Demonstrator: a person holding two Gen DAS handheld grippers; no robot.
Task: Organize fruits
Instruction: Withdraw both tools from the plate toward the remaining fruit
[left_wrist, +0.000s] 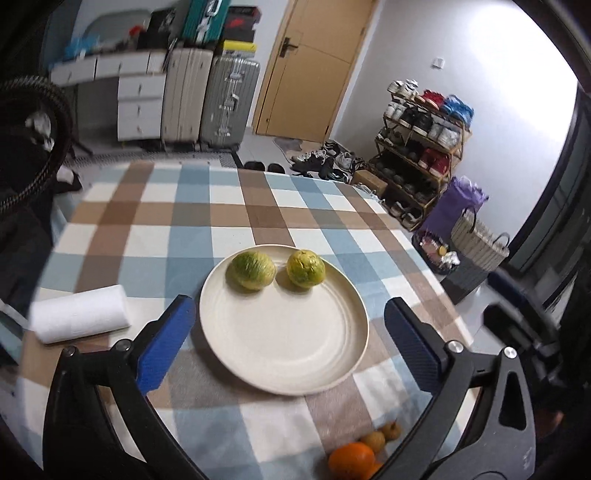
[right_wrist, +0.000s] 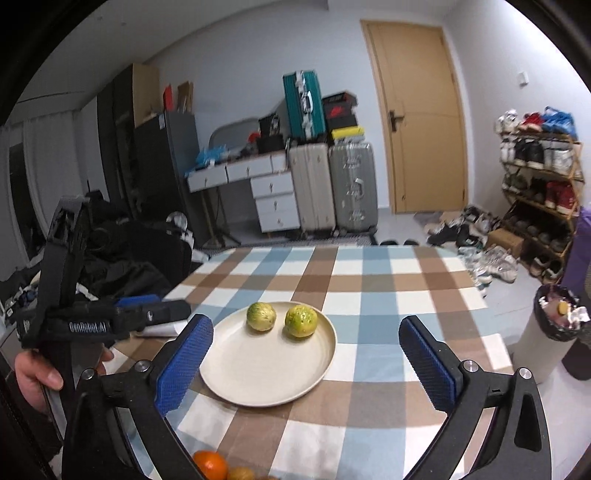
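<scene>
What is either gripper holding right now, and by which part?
Nothing. The left gripper and right gripper are both open, empty above the round cream plate.

A white paper-towel roll (left_wrist: 79, 319) lies on its side on the checked worktop (left_wrist: 207, 221). Beyond it stand two suitcases (right_wrist: 334, 188), a wooden door (right_wrist: 417, 118) and a shoe rack (right_wrist: 539, 192) — shoes litter the floor nearby.

Two green-yellow citrus fruits (left_wrist: 251, 270) (left_wrist: 306, 268) are counted on one cream plate (left_wrist: 284, 354). One orange (left_wrist: 351, 461) and two small brown fruits (left_wrist: 373, 441) (left_wrist: 391, 430) are seen at the near table edge — three there. One white paper towel roll (left_wrist: 79, 314) is counted, and two grippers (left_wrist: 284, 347) (right_wrist: 306, 365) — each spread wide.
</scene>
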